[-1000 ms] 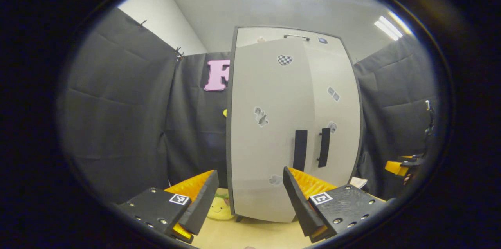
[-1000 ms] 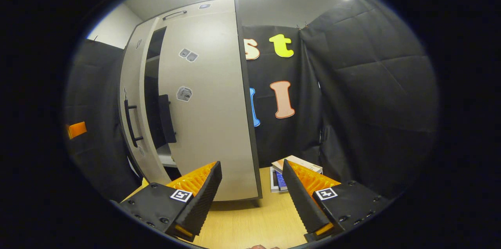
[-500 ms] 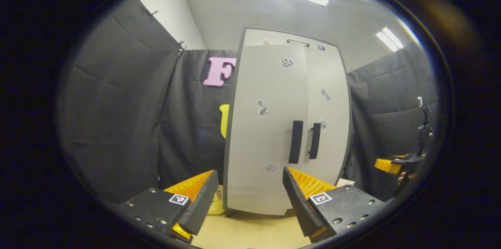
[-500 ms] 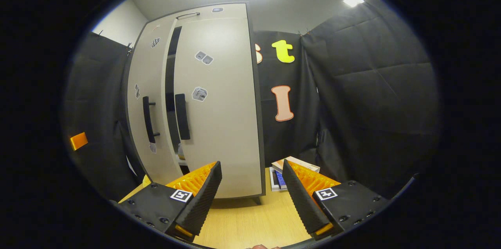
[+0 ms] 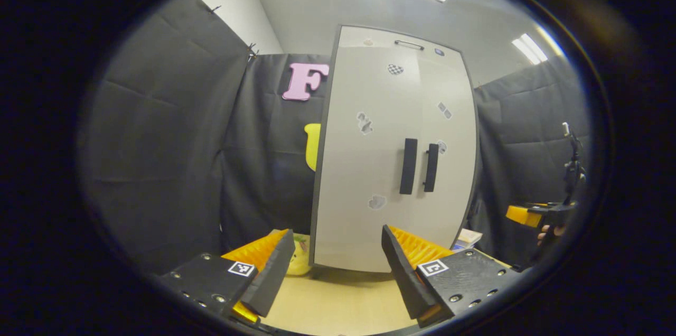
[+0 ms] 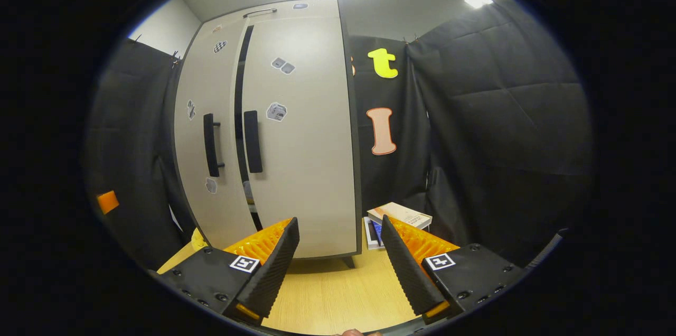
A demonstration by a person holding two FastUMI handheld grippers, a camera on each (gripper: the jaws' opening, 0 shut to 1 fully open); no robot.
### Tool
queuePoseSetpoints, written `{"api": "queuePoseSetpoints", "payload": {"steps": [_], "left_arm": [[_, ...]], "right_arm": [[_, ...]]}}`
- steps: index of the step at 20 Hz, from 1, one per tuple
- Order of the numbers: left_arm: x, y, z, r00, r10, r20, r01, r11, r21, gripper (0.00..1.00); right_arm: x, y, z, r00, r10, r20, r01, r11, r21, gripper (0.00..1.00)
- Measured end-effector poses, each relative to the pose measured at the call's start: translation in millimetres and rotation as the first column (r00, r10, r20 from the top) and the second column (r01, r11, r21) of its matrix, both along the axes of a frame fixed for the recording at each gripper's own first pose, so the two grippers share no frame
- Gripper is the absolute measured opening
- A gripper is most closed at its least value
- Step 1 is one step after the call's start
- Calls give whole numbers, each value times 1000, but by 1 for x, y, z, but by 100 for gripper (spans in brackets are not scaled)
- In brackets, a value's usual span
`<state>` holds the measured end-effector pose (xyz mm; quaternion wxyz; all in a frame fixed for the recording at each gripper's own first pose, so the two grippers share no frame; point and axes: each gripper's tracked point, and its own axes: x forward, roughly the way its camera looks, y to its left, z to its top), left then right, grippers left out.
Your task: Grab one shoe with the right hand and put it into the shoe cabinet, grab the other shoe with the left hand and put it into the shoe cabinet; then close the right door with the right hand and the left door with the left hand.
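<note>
The pale grey shoe cabinet (image 5: 369, 156) stands on the wooden table, with its two dark handles (image 5: 420, 167) side by side. In the right gripper view a narrow dark slit (image 6: 240, 114) is left between the left door (image 6: 203, 87) and the right door (image 6: 303, 130). The doors hide the cabinet's inside. My left gripper (image 5: 336, 243) is open and empty, a short way back from the left door. My right gripper (image 6: 339, 233) is open too, in front of the right door's lower edge. It also shows at the far right of the left gripper view (image 5: 528, 214), held by a hand (image 5: 549, 233).
A yellow plush toy (image 5: 299, 262) lies by the cabinet's left foot. A stack of books (image 6: 400, 213) and a flat device (image 6: 372, 233) sit on the table (image 6: 327, 294) to the right of the cabinet. Black cloth walls close in on both sides.
The right door has swung in from well ajar to a thin slit. Both grippers have drawn back from the cabinet, which now looks smaller and farther off.
</note>
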<state>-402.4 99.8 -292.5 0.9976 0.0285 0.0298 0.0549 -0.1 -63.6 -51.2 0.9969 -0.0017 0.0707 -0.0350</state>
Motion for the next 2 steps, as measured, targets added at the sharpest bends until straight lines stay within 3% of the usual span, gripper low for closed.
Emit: {"api": "queuePoseSetpoints", "payload": {"steps": [2], "left_arm": [[-2, 1, -6, 1000, 11, -6, -11, 1000, 5, 95]], "right_arm": [[4, 7, -1, 1000, 16, -9, -16, 1000, -2, 98]]}}
